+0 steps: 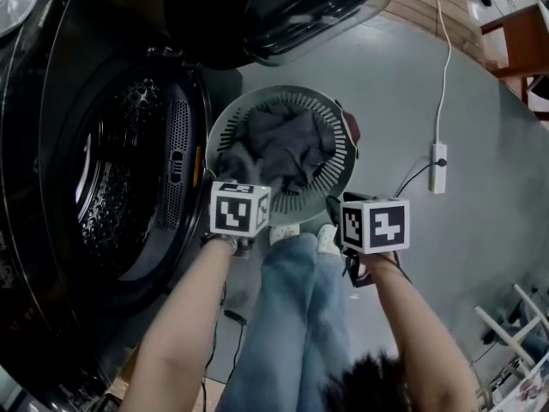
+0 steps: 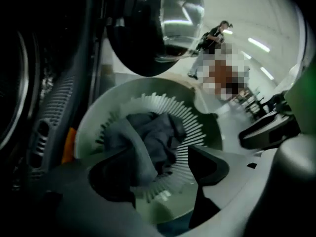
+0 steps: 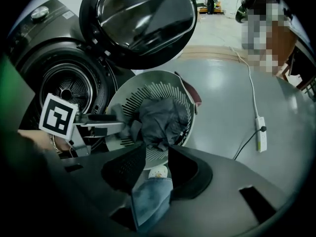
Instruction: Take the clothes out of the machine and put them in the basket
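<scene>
A round white slatted basket stands on the floor before the machine's open drum, with grey clothes heaped inside. My left gripper hangs over the basket's near left rim. A fold of the grey clothes lies against its left finger, while the right finger stands clear of the cloth, so the jaws are open. My right gripper hovers at the basket's near right side, jaws narrowly apart with nothing between them; only jeans and a shoe show below.
The machine's round door hangs open above the basket. A white power strip and its cable lie on the grey floor to the right. My own legs stand just before the basket. A metal rack is at bottom right.
</scene>
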Demonstrator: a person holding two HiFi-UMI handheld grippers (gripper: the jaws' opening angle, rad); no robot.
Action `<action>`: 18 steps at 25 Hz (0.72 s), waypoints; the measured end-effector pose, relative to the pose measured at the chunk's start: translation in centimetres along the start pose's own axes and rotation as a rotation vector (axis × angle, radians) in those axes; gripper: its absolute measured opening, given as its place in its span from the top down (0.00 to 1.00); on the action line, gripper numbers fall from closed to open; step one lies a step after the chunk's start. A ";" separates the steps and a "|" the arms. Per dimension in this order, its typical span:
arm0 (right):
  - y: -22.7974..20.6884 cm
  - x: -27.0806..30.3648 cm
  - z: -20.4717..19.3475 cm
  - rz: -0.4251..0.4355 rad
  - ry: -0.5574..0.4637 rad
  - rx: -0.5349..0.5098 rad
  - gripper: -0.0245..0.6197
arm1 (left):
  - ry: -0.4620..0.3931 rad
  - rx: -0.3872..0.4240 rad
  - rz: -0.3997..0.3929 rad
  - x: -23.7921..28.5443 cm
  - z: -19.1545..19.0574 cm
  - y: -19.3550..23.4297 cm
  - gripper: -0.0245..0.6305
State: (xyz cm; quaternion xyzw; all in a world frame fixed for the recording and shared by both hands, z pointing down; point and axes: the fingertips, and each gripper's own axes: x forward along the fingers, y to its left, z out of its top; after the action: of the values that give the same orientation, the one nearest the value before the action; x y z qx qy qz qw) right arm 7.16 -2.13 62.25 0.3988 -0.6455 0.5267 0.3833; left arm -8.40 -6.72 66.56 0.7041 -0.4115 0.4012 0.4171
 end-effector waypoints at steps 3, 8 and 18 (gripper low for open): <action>1.0 -0.8 -0.1 0.002 -0.017 0.013 0.74 | -0.057 -0.007 -0.124 -0.5 2.3 -4.4 0.44; 2.2 -3.8 -0.2 0.005 -0.066 0.020 0.74 | -0.104 -0.010 -0.113 -3.9 3.3 -6.4 0.44; 4.4 -15.0 -0.3 -0.004 -0.196 -0.048 0.74 | -0.195 0.048 0.042 -15.1 3.2 -6.9 0.44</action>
State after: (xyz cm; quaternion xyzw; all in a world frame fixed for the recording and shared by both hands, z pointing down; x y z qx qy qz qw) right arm 8.97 0.36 46.93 0.4404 -0.6915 0.4689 0.3286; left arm -6.46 -3.80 50.02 0.7407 -0.4552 0.3493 0.3496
